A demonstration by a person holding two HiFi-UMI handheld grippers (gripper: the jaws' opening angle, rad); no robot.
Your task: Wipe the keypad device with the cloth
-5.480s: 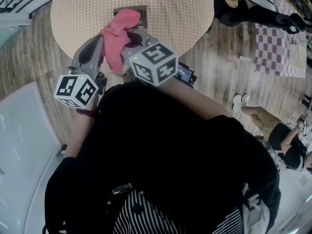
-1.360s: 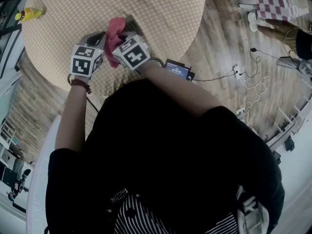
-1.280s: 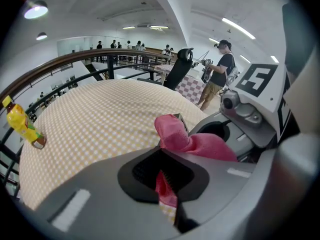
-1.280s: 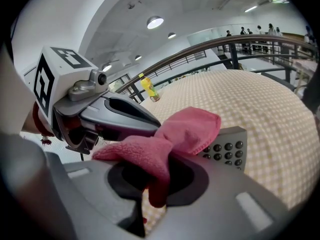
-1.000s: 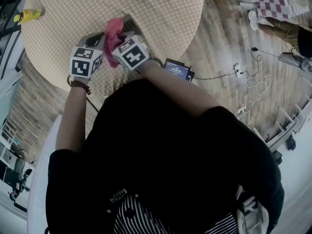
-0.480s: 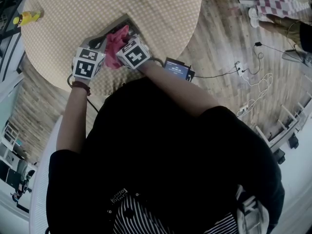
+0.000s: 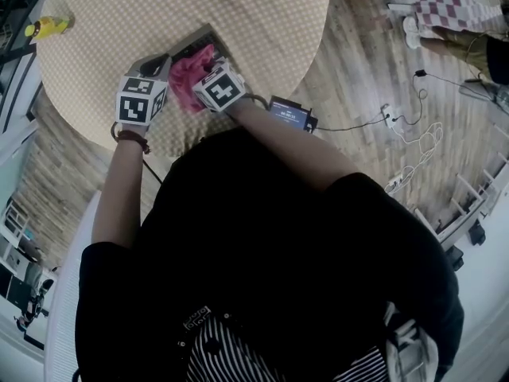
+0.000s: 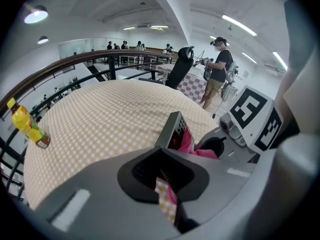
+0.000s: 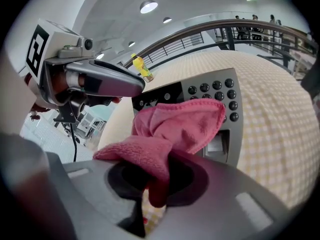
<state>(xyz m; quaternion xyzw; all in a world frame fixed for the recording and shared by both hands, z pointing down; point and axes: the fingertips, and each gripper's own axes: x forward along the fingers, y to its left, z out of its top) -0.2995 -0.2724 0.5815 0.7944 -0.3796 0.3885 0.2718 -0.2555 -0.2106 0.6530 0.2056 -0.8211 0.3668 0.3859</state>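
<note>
The grey keypad device (image 7: 200,38) lies on the round checked table (image 7: 262,14). A pink cloth (image 7: 188,75) is pressed on its near part, and my right gripper (image 7: 204,71) is shut on that cloth. In the right gripper view the cloth (image 9: 185,121) hangs from the right gripper (image 9: 155,184) and covers the left half of the device (image 9: 220,91); the round keys at the right stay bare. My left gripper (image 7: 163,60) is shut at the device's left corner. In the left gripper view the left gripper (image 8: 161,156) hides the near end of the device (image 8: 170,129).
A yellow bottle (image 7: 44,27) stands near the table's far left edge. A small black unit with a lit screen (image 7: 288,114) and its cable are on the wooden floor to my right. A railing runs behind the table; a person (image 8: 219,69) stands beyond it.
The cloth was bunched upright above the device a second ago; now it lies lower and flatter on the keypad. My right gripper has shifted slightly with it. The left gripper stays at the corner.
</note>
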